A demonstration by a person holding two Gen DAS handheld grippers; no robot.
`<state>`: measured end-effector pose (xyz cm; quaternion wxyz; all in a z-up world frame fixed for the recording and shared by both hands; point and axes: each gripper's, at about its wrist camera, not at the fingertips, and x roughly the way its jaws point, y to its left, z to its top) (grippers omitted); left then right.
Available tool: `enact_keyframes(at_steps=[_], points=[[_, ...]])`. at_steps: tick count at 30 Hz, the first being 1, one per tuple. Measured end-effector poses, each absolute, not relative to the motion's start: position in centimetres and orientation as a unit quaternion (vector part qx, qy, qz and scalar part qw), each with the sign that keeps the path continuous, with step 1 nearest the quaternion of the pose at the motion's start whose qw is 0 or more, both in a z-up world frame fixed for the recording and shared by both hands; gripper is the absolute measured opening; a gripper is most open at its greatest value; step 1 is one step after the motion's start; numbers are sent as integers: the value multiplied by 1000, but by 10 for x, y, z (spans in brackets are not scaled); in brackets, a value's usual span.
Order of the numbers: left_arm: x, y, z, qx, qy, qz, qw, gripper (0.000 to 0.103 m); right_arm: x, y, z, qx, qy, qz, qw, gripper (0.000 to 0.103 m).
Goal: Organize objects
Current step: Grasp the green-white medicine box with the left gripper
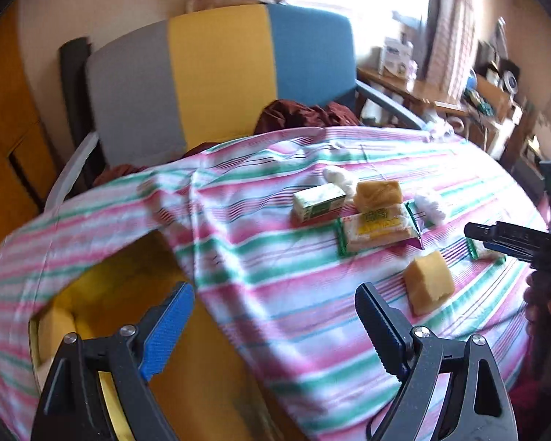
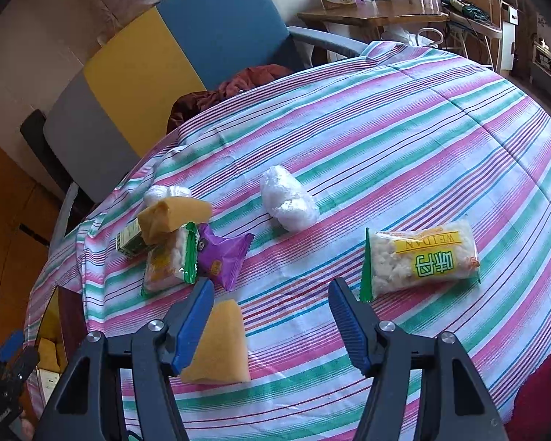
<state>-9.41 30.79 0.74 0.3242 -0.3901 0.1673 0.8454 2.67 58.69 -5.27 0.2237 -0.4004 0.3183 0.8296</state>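
yellow sponge wedge [image 2: 218, 345] (matte, porous) beside right hand-held gripper [image 2: 272, 290]; both hand-held grippers spread wide, empty.

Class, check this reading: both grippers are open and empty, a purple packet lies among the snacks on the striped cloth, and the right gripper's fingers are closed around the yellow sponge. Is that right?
Not quite. The right gripper is open and holds nothing; the yellow sponge lies on the striped cloth beside its left finger. The right wrist view shows it. The left gripper is open, and the purple packet is there.
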Motion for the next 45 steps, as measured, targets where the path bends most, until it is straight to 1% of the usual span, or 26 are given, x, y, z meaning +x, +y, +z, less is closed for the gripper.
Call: enact_keyframes(at_steps=[5,8,10,13,26,27,29,30,31,32,33,35,38,45], points=[[-130,352,-7,-422,182,827,323,90,28,585,-50,-399,321,833,212,66],[-149,378,-20,-416,221,825,313,90,27,585,-50,-399,328,833,199,67],[-161,393,-30,-420,238,821,304,85,27,584,-49,-398,332,833,191,68],[-176,416,-42,-422,257,814,305,82,27,583,-48,-396,339,834,179,68],[-196,481,-83,-384,334,784,356,82,33,593,-49,-384,381,826,160,69],[-196,484,-85,-384,335,783,357,80,32,593,-49,-386,380,826,159,69],[-199,489,-89,-394,329,774,371,70,32,592,-50,-388,379,825,157,69],[-200,490,-91,-402,323,770,375,58,32,592,-50,-389,378,825,157,69],[-200,490,-94,-414,319,765,377,44,32,592,-51,-391,378,825,157,69],[-199,491,-97,-422,317,761,378,36,32,592,-51,-392,377,824,158,70],[-197,488,-97,-427,306,761,381,30,32,592,-52,-392,377,824,158,69],[-193,481,-97,-436,285,767,375,30,33,593,-51,-392,375,825,160,69],[-190,462,-97,-467,234,775,355,30,31,594,-53,-395,374,823,164,69],[-149,419,-90,-505,194,777,321,30,29,592,-55,-400,365,824,165,69]])
